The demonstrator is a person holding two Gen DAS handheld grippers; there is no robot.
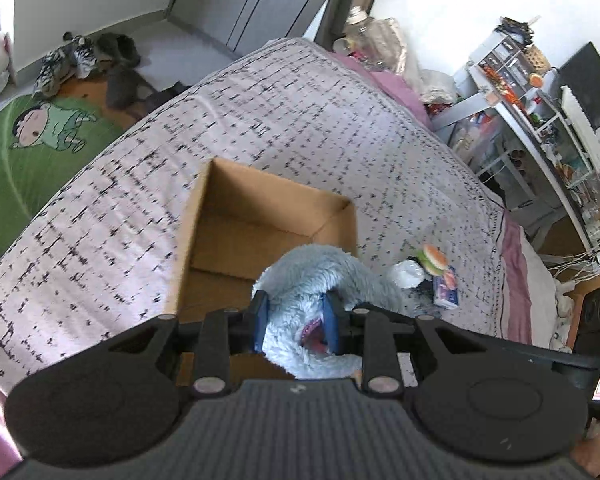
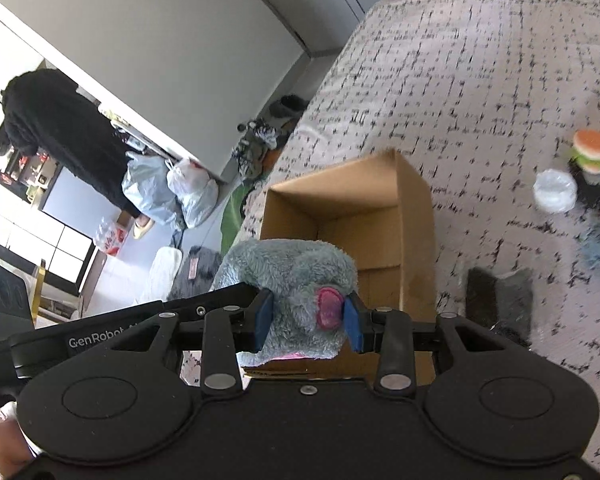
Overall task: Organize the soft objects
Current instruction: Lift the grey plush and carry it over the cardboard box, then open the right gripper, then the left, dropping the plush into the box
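A light blue plush toy [image 1: 320, 280] with pink patches hangs between both grippers, over the near side of an open cardboard box [image 1: 260, 216] on the bed. My left gripper [image 1: 298, 322] is shut on one part of the plush, blue pads pressed into the fur. My right gripper [image 2: 310, 316] is shut on another part of the same plush toy [image 2: 292, 276], beside a pink patch. The cardboard box [image 2: 364, 220] looks empty inside. A toy burger [image 1: 432, 258] lies to the right of the box on the bedspread.
The bedspread [image 1: 300, 112] is pale pink with black marks. Near the burger [image 2: 594, 152] lie a white plastic lump [image 2: 554, 190], a small blue packet [image 1: 446, 290] and a dark grey cloth [image 2: 500, 296]. A person in black [image 2: 60, 128] stands far off. Shelves [image 1: 540, 92] line the bedside.
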